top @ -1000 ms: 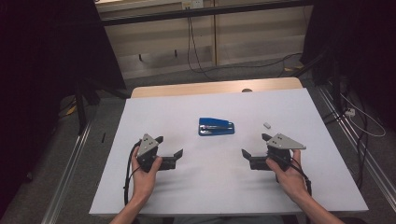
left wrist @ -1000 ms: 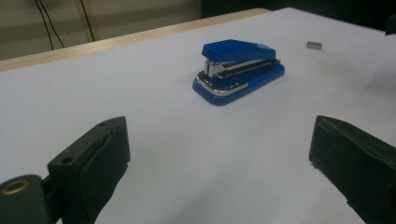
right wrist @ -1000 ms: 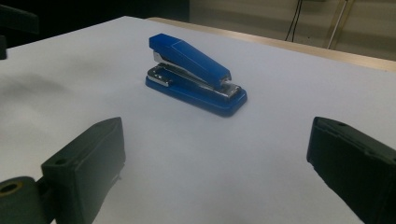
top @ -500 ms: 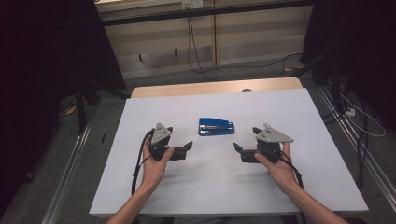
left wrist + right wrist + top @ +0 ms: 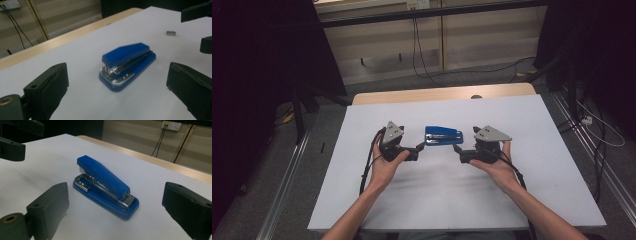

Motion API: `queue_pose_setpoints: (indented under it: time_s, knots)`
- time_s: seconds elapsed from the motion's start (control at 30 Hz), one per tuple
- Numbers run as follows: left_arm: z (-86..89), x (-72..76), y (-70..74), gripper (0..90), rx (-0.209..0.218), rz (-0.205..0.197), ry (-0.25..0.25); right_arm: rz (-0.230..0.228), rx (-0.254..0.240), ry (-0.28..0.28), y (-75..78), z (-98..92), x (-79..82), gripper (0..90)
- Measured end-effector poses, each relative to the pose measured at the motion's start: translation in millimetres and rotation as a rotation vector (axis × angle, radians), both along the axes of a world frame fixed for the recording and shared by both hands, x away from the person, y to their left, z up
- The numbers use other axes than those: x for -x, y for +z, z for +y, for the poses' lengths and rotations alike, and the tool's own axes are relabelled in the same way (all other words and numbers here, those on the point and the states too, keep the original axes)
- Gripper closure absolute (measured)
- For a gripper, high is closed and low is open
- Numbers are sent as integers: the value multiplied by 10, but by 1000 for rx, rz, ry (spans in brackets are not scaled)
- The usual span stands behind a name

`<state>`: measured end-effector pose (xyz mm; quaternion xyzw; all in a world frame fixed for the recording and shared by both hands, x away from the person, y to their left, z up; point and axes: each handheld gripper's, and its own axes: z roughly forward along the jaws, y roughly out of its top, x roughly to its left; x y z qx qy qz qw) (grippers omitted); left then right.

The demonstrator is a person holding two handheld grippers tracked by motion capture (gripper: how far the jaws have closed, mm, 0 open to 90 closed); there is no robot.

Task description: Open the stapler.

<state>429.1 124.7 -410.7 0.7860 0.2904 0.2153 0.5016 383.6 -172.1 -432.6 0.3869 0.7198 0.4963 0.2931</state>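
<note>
While both grippers close in from either side, a blue stapler [image 5: 443, 135] lies flat on the white table top [image 5: 542, 165], a little beyond the middle, its long side running across the table. Its blue lid is down over a blue base, and bright metal shows between the two in the gripper views. In the left gripper view the stapler [image 5: 126, 65] sits ahead and between the two black jaws, one end with its metal nose turned towards the camera; in the right gripper view the stapler [image 5: 105, 186] lies slantwise between the jaws, clear of both.

The left gripper [image 5: 419, 148], held in the person's left hand [image 5: 384, 167], points at the stapler's left end from just beside it, its jaws spread wide and holding nothing. The right gripper [image 5: 457, 150], held in the right hand [image 5: 494, 167], faces the stapler's right end, likewise near but apart, its jaws also gaping and empty. A grey three-cornered plate tops each gripper, and a black cable trails back along each forearm.

A small grey piece [image 5: 171, 32] lies on the white surface beyond the stapler in the left gripper view. A strip of bare wood [image 5: 437, 94] edges the far side of the table.
</note>
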Motion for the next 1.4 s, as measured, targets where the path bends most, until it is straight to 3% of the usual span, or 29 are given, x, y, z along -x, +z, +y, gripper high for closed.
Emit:
queue_pose_setpoints:
  time_s: [0.2, 0.27, 0.43, 0.67, 0.7, 0.8, 0.93, 1.23, 1.27, 1.33, 1.4]
  knots:
    - [-72, -99, 23, 39, 11, -11, -5, -10, -1, -7, 31, 47, -102, 69]
    - [-115, -171, 19, 29, 19, -17, 5, 14, -18, -20, -17, 73, -160, 78]
    - [-175, -291, -14, 29, 16, -11, 13, 18, -5, -20, -49, 140, -246, 81]
    - [-151, -321, -52, 30, 32, 4, 50, 4, -16, -57, -79, 191, -346, 128]
    - [-146, -321, -58, 30, 31, 18, 48, 11, -21, -56, -92, 202, -356, 134]
    - [-174, -317, -97, 32, 5, 6, 39, 48, -2, -37, -145, 244, -375, 173]
    - [-169, -326, -90, 33, 22, -2, 58, 52, 6, -28, -146, 258, -388, 206]
    - [-177, -296, -83, 56, -7, -5, 32, 53, -6, -21, -127, 252, -451, 368]
    - [-178, -294, -86, 57, -14, -4, 33, 56, -5, -4, -127, 262, -446, 455]
    - [-172, -302, -103, 64, -20, 11, 29, 54, 2, 6, -129, 273, -441, 492]
    - [-169, -305, -107, 68, -22, 20, 34, 58, -6, 17, -127, 271, -441, 606]
